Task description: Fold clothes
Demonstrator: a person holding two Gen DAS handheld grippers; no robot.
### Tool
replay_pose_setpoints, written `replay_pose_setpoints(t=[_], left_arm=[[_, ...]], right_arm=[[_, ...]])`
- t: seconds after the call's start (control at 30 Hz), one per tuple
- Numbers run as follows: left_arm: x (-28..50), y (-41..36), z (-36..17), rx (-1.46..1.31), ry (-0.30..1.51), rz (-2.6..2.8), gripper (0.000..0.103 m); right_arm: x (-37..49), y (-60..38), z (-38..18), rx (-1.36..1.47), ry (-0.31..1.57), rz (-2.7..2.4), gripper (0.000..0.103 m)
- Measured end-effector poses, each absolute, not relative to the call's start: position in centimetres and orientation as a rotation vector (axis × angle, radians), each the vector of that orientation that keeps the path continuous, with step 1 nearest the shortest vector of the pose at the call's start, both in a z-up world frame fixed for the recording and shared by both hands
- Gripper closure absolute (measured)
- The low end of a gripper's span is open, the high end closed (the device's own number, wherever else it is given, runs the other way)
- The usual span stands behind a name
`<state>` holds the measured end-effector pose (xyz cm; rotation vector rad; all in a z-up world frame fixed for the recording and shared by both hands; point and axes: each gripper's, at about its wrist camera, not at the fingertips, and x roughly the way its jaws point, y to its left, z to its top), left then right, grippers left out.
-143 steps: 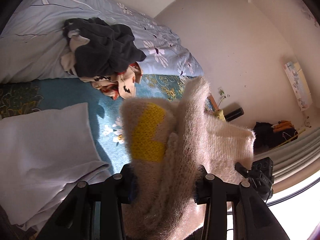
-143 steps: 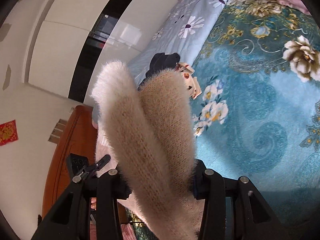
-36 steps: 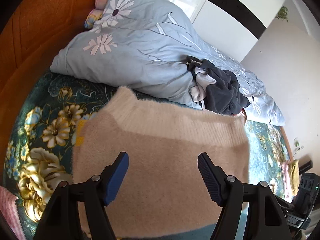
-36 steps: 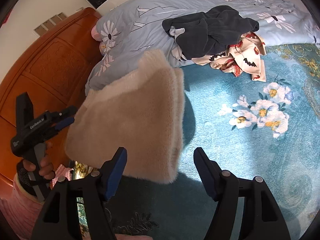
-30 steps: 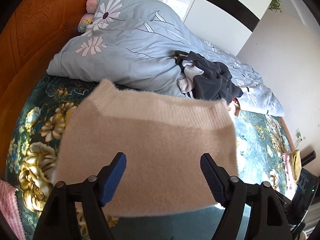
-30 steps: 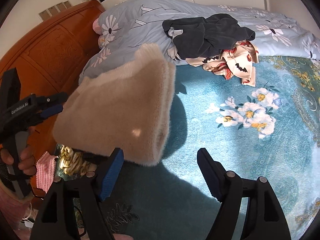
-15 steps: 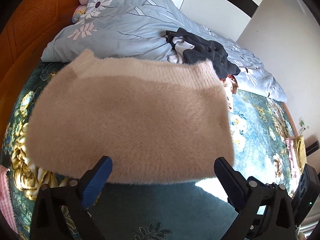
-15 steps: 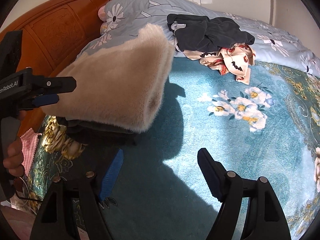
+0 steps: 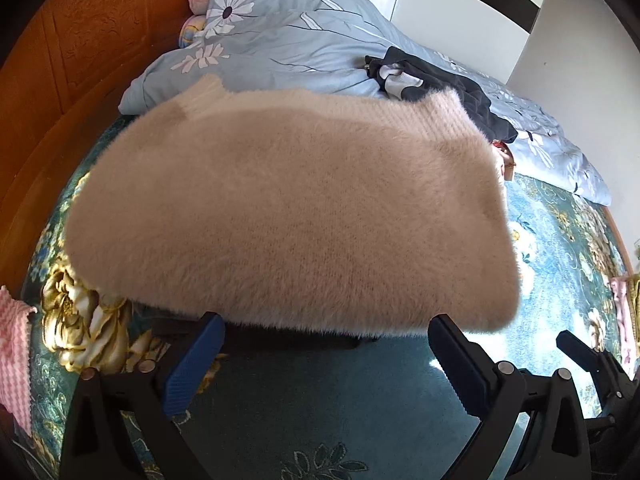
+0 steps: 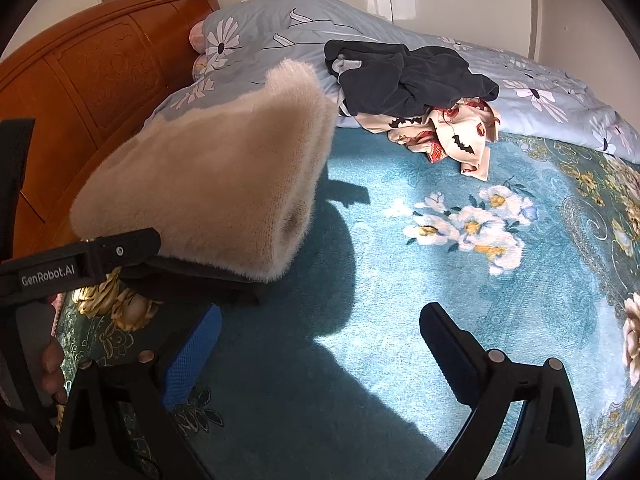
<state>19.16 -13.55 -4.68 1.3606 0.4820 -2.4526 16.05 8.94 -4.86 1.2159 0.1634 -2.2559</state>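
You are holding both tongs wide apart and empty: the left tongs are standing just short of the folded beige fuzzy sweater, and the right tongs are hanging over bare bedspread to its right. A few seconds ago each pair was clamped on that sweater and lifting it bunched in the air; a second ago they were already spread with the sweater lying between them, and since then you have been drawing both pairs back towards yourself, so the sweater is now sitting clear of the pads.

The sweater is resting as a thick, squared bundle near the headboard end of the bed, on top of what looks like another dark folded item, with its ribbed edge facing the blue floral duvet. That reads as this garment being folded and released onto a stack.

Further along the bed, against the duvet, a dark grey garment and a cream bat-print garment are lying crumpled together, well apart from the stack. Judging by that heap, folding work is remaining there.
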Motion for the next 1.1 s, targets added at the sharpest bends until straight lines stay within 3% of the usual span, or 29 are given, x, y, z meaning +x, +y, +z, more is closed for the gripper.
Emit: replay_pose_setpoints(t=[0.5,1.1], left_arm=[[19.2,-11.4,-7.1,1.322,0.364,-2.396,0.0],[17.3,-9.8,-8.2,1.394,0.282,-2.296,0.0]], right_arm=[[16.0,9.5,-4.6,1.071,0.226,-2.355,0.0],[13.7,10.4,-7.1,1.135,0.116,-2.303,0.0]])
